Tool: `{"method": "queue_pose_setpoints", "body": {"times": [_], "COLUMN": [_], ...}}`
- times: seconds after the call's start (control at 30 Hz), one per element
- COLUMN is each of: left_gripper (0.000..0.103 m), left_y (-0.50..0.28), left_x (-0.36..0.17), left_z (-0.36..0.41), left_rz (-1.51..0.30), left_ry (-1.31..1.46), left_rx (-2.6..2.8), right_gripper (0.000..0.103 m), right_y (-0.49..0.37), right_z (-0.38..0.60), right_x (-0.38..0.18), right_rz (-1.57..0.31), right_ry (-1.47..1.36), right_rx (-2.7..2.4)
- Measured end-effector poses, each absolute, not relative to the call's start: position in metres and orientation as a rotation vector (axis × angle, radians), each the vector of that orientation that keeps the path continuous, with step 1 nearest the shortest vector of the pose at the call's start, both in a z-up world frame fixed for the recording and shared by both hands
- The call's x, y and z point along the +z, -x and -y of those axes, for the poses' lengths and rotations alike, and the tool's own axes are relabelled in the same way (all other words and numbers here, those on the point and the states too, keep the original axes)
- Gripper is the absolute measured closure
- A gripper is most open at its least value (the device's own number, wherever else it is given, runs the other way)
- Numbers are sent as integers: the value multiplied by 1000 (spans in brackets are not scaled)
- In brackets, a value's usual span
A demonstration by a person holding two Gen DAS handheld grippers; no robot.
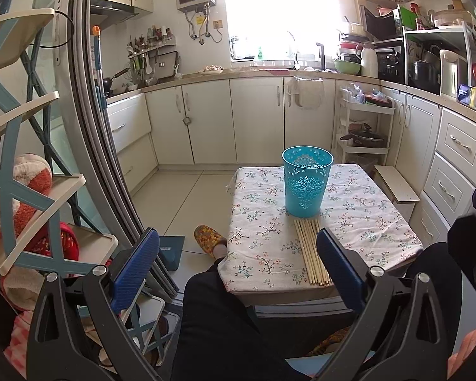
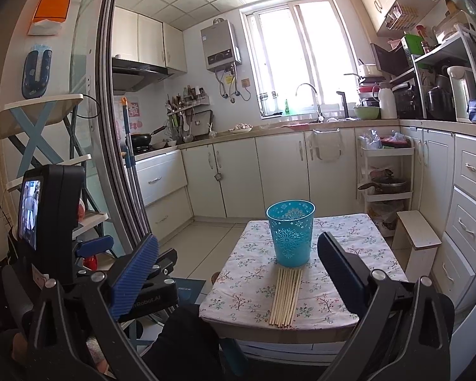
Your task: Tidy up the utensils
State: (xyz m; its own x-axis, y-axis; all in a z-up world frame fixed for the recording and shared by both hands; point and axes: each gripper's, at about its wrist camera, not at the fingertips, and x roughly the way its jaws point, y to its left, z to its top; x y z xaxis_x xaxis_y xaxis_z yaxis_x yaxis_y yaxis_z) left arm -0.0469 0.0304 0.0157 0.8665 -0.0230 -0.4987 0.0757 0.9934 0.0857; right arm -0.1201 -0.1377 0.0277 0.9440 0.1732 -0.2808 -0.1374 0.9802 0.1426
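Chopsticks (image 2: 285, 297) lie on the tabletop (image 2: 333, 289) touching the blue cup (image 2: 290, 233); both grippers' jaws wide, holding nothing

Each claw (image 1: 238, 263) (image 2: 238, 270) has black triangular-cutout arms, silver screws and ribbed blue pads (image 1: 136, 266); black trousers (image 1: 219, 324).

Bright sun comes through the big window (image 2: 293, 57). White wooden cupboards (image 2: 279, 171) line the walls. The tiled floor (image 1: 181, 197) is pale.

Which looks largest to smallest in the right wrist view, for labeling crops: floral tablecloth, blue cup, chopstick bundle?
1. floral tablecloth
2. blue cup
3. chopstick bundle, though it lies nearer the camera, so its rank under the cup is unsure.
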Motion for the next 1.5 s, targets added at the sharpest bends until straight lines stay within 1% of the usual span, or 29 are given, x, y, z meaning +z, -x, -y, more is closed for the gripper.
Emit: {"method": "queue_pose_setpoints", "body": {"times": [1.37, 1.5], "left_gripper": [8, 8], "left_y": [49, 43], "left_x": [15, 12], "left_z": [-31, -31], "left_rz": [-519, -538], "left_ry": [-102, -101], "left_rx": [-52, -52], "right_gripper": [7, 7], "right_y": [122, 111], "right_z": [132, 135], "right_x": [25, 21], "right_rz": [-288, -322], "right_ry": [-117, -130], "right_rx": [175, 154]}}
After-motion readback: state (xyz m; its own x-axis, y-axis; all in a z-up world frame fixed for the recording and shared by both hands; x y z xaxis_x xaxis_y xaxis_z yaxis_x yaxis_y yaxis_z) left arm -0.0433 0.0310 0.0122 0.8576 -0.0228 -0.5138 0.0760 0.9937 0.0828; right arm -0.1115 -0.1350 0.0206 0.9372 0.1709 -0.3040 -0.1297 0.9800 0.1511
